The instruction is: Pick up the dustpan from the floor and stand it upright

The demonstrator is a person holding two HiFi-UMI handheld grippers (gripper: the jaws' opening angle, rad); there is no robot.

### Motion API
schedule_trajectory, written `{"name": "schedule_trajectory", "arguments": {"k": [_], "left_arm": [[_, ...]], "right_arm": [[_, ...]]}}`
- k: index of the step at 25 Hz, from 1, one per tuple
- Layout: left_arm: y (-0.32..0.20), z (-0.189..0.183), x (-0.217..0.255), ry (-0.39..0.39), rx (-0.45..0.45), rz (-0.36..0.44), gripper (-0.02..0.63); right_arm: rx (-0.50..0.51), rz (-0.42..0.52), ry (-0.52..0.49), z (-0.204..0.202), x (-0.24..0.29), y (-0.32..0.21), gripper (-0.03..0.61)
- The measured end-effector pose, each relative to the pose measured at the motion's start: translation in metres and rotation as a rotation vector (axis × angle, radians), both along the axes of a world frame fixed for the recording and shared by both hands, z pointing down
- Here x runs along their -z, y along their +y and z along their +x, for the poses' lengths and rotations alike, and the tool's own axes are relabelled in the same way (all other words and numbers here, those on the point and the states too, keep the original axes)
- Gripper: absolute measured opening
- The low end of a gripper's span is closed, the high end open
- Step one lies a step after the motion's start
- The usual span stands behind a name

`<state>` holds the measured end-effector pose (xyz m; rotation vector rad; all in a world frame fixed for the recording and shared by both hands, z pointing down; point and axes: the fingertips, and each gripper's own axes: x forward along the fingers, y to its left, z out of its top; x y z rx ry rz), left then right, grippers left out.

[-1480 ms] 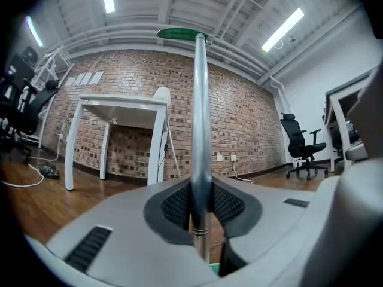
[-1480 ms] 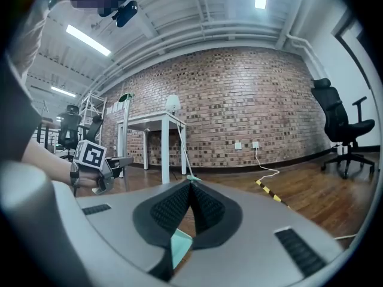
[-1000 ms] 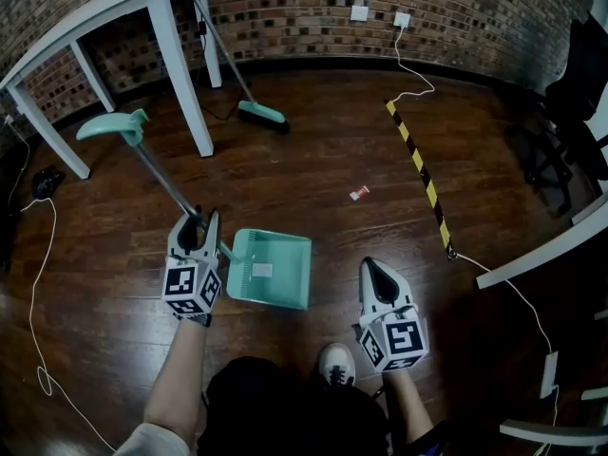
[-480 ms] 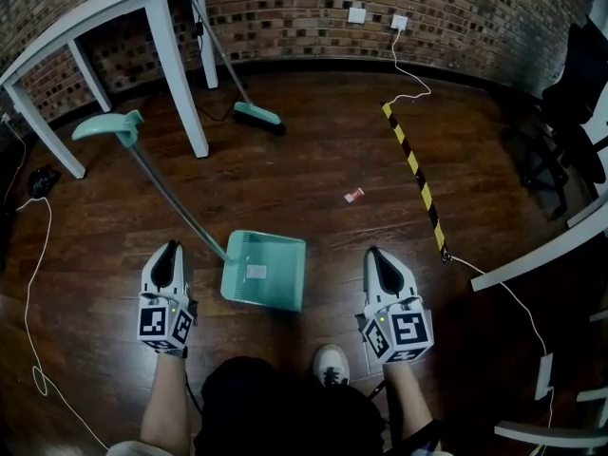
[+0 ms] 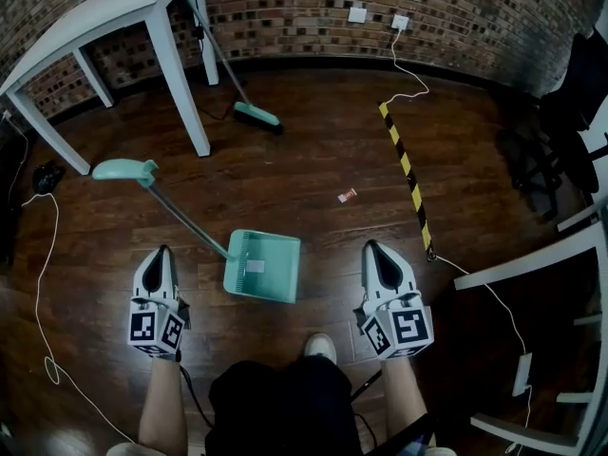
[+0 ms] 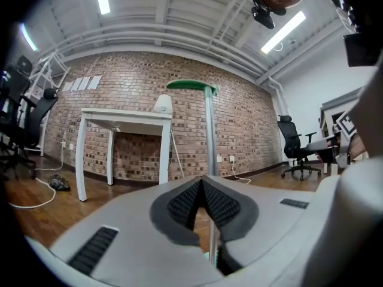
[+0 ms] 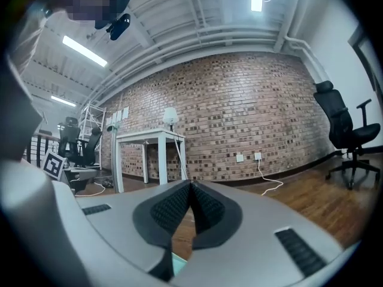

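Closing step, by the look of it: one teal dustpan (image 5: pixel 263 266) on the wooden floor (image 5: pixel 313 150), between the two grippers and a little farther off. Pan down, long handle (image 5: pixel 176 215) up and vertical in the left gripper view, so already stood upright and free of any hold. At near left, the left gripper (image 5: pixel 161 253), near the handle but apart from it, jaws just brought together with nothing between them. At near right, the right gripper (image 5: pixel 372 247), well apart from the dustpan, jaws likewise pressed together and empty. Next, as a judgement: little more than drawing both grippers clear without brushing the handle and watching for any lean, with a fresh hold on the handle only in case of tipping. Counted: one dustpan, two grippers, one broom (image 5: pixel 256 114) propped at the far left beside one white table (image 5: pixel 95 12), one yellow-and-black striped strip (image 5: pixel 404 164) on the floor to the right, one small scrap of litter (image 5: pixel 348 196) between strip and dustpan, and two wall plates (image 5: pixel 359 13) on the far brick wall.
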<state>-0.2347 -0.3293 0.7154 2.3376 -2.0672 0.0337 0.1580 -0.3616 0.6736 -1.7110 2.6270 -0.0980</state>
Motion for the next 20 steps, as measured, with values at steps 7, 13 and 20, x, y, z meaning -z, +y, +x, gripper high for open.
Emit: {"name": "schedule_trajectory", "arguments": {"k": [7, 13, 20], "left_arm": [[0.024, 0.022, 0.159, -0.090, -0.040, -0.046, 0.002], [0.032, 0.038, 0.333, -0.088, -0.074, -0.010, 0.002], [0.080, 0.035, 0.504, -0.038, -0.122, 0.032, 0.002]], "right_arm": [[0.064, 0.005, 0.071, -0.020, 0.159, 0.000, -0.012], [0.092, -0.006, 0.040, -0.024, 0.305, 0.020, -0.014], [0.084, -0.011, 0.038, -0.041, 0.473, 0.054, -0.012]]}}
